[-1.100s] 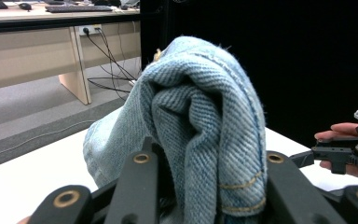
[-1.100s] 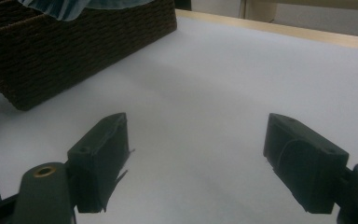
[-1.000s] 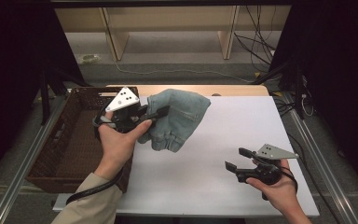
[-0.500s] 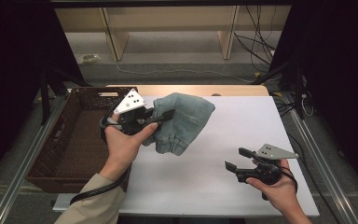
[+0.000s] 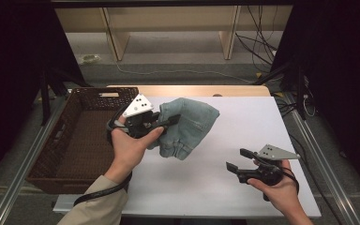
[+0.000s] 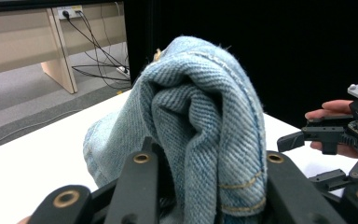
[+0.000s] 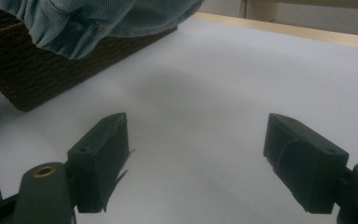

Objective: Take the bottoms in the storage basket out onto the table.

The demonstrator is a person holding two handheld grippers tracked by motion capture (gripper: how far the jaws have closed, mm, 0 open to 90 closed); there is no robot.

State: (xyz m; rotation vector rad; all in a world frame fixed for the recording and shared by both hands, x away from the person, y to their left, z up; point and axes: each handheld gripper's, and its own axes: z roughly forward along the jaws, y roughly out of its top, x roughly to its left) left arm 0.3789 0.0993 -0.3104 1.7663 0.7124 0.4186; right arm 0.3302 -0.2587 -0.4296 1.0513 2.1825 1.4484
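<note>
between black fingers [image 6: 142,186], bunched pale denim [image 6: 200,126]

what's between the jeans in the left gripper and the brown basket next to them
Nothing visible. The left gripper holds the bunched denim jeans clear above the white table, and the woven basket sits open-topped just to their left. Only its near rim lies along the way, below the jeans.

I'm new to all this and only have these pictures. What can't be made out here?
- Which garment the denim is: bunched up in the left gripper, high view.
- Left gripper's pads: buried in denim folds, left gripper view.
- Basket near end: hidden behind the left hand, high view.
- Denim's upper part: cut by the top edge, right gripper view.
</note>
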